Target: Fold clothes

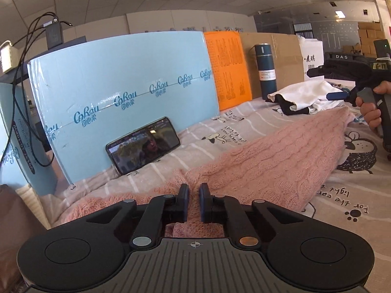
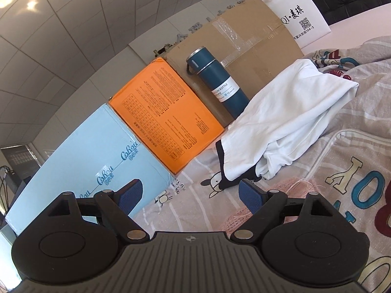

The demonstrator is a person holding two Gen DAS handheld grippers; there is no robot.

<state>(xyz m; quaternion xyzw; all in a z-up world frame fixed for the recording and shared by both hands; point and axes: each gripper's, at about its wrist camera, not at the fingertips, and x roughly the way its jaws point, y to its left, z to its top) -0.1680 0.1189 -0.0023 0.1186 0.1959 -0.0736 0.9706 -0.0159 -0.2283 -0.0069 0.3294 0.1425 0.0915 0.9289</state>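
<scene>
A pink cable-knit sweater (image 1: 281, 151) lies stretched across the printed bedsheet (image 1: 354, 195). My left gripper (image 1: 194, 200) sits at its near end, jaws shut with a ridge of pink knit pinched between the blue pads. The far end of the sweater lies just below my right gripper (image 1: 325, 83), which a hand (image 1: 369, 112) holds. In the right wrist view that gripper (image 2: 190, 195) stands open with nothing between its fingers, and a corner of the pink sweater (image 2: 295, 190) shows under its right finger. A crumpled white garment with black trim (image 2: 281, 122) lies just beyond.
A phone (image 1: 144, 144) leans against a light blue box (image 1: 122, 85). An orange box (image 1: 227, 68), a cardboard box (image 1: 276, 48), a dark teal bottle (image 1: 266, 70) and a white bag (image 1: 312, 53) line the bed's far edge. Cables (image 1: 22, 73) hang at the left.
</scene>
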